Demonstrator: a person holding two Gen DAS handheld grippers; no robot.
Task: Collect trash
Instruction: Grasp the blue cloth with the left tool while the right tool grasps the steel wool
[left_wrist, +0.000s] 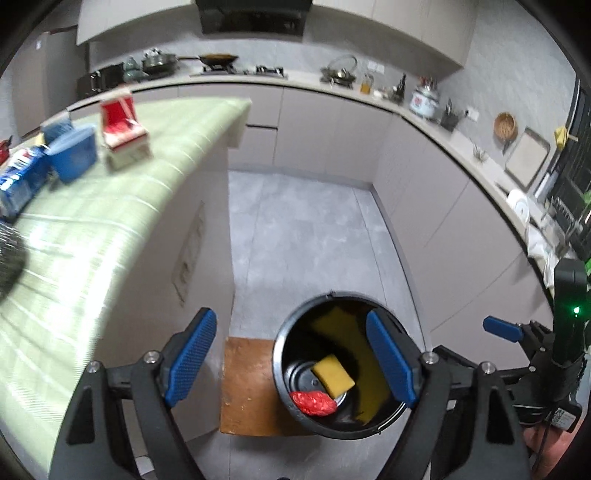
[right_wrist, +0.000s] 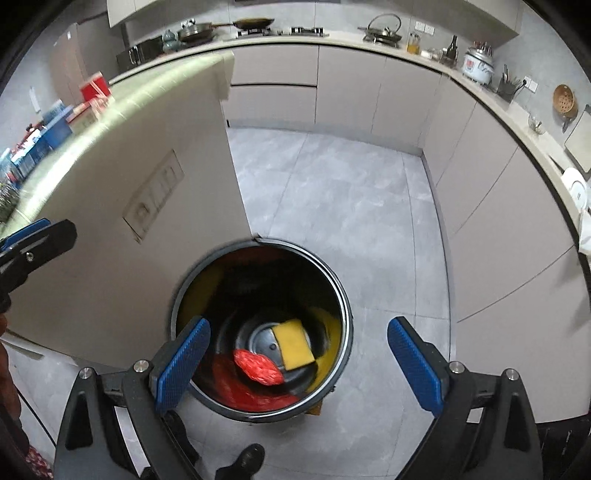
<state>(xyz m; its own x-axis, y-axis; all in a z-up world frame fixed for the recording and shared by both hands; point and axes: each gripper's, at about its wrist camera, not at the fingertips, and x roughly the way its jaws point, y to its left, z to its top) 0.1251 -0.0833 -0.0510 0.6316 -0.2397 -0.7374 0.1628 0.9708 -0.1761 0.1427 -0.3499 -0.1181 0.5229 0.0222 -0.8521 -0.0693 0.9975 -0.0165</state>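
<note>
A round black trash bin (left_wrist: 286, 334) (right_wrist: 341, 291) stands on the floor beside the counter. Inside it lie a yellow sponge (left_wrist: 333, 376) (right_wrist: 293, 344) and a crumpled red wrapper (left_wrist: 313, 402) (right_wrist: 258, 366). My left gripper (left_wrist: 293, 363) is open and empty above the bin's left side. My right gripper (right_wrist: 297, 363) is open and empty right above the bin; it also shows at the right edge of the left wrist view (left_wrist: 504, 328). The left gripper's fingertip (right_wrist: 26, 230) shows at the left edge of the right wrist view.
A green-clothed counter (left_wrist: 110, 229) at left holds a red box (left_wrist: 120, 123), a blue tub (left_wrist: 74, 151) and a blue packet (left_wrist: 18, 181). A wooden board (left_wrist: 247, 387) lies under the bin. Grey floor (right_wrist: 332, 192) and kitchen cabinets with cookware lie beyond.
</note>
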